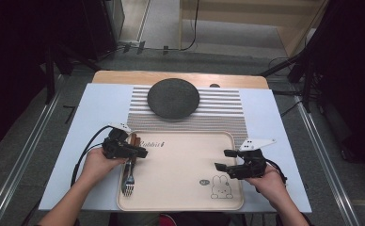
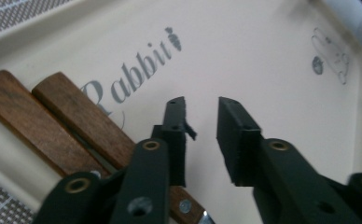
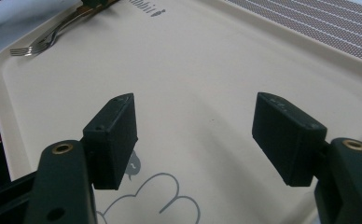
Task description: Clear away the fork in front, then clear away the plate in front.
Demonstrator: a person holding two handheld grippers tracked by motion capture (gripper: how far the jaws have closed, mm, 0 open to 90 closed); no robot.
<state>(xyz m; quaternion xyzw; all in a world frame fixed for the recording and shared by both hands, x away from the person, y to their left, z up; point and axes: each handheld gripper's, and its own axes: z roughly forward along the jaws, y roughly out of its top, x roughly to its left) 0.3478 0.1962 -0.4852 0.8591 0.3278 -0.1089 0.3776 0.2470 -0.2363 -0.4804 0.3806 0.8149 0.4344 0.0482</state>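
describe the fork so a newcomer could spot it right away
Find the cream tray with the rabbit drawing at the table's near edge. Along its left side lie two wooden-handled utensils by the left gripper. The fork is the one whose metal prongs point toward the person.

Two dark wooden handles (image 2: pixel 53 126), grain showing, lie on a smooth, matt cream plastic tray (image 1: pixel 180 188) printed in grey. The fork (image 1: pixel 128 181) is shiny metal. Behind sit a striped woven mat (image 1: pixel 218 117) and a round, rough dark grey pad (image 1: pixel 173 98). Matt black plastic forms the grippers' jaws.
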